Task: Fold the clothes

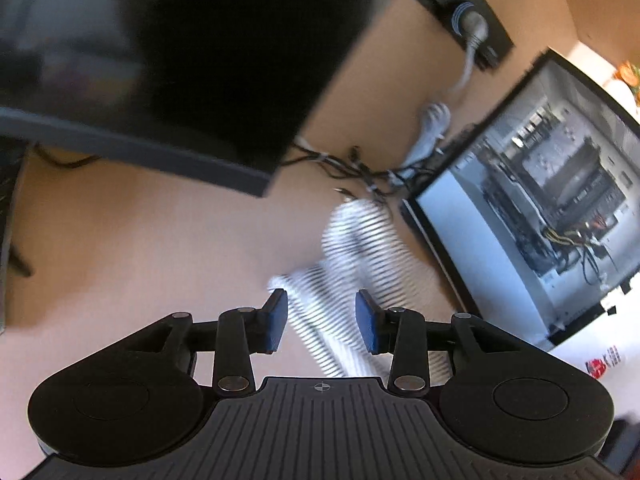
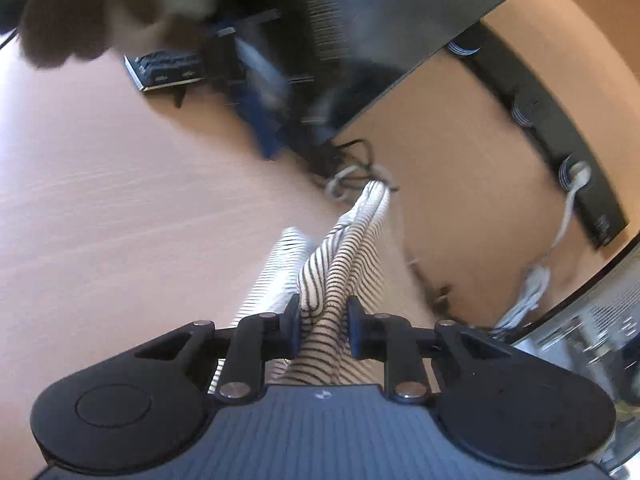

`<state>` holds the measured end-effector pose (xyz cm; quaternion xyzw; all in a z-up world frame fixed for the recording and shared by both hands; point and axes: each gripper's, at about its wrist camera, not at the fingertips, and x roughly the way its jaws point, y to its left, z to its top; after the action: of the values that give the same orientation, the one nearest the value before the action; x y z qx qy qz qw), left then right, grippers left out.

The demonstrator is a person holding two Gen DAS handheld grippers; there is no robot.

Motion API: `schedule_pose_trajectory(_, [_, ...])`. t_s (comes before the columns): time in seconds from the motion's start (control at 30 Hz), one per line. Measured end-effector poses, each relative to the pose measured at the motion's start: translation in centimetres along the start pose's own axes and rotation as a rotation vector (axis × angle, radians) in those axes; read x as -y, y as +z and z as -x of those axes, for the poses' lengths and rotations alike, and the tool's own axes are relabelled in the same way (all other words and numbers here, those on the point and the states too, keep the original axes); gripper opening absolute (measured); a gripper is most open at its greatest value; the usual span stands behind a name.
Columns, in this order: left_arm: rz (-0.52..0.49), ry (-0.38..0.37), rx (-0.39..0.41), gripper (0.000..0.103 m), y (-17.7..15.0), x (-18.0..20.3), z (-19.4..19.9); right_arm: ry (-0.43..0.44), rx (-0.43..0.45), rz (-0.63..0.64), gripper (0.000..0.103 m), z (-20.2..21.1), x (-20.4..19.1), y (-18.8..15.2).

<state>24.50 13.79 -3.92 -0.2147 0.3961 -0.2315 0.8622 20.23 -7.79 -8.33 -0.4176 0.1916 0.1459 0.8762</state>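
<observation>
Lying bunched on a wooden desk point(image 1: 140, 232), a striped garment point(image 2: 344, 256) is pinched in the right gripper point(image 2: 323, 326), while the left gripper point(image 1: 321, 320) is seen released, its pads apparently clear of the blurred cloth.

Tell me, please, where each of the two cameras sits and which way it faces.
Left wrist: on the left gripper, looking forward and down over its fingers at a striped garment on the wooden desk, a monitor to the right.
Right wrist: on the right gripper, looking down along its fingers, the bunched garment between them.
Shared: the garment, desk, cable tangle and wall power strip.
</observation>
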Motion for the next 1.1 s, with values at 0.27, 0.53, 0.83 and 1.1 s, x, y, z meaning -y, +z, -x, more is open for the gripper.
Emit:
schedule_pose_trajectory(0.27, [0.034, -0.004, 0.002, 0.04, -0.2, -0.5, 0.1, 0.098, 0.009, 0.24, 0.02, 1.5, -1.0, -1.5])
schedule_pose_trajectory(0.53, [-0.119, -0.124, 0.006, 0.049, 0.7, 5.6, -1.8, 0.103, 0.035, 0.352, 0.024, 0.6, -6.8, -3.0])
schedule_pose_trajectory(0.83, [-0.25, 0.018, -0.091, 0.049, -1.3, 7.2, -9.1, 0.3, 0.043, -0.182, 0.077, 3.5, 3.5, -2.8])
schedule_pose_trajectory(1.1, [-0.323, 0.064, -0.07, 0.049, -2.0, 8.2, -8.9, 0.236, 0.059, -0.746, 0.103, 1.2, 14.5, -6.3])
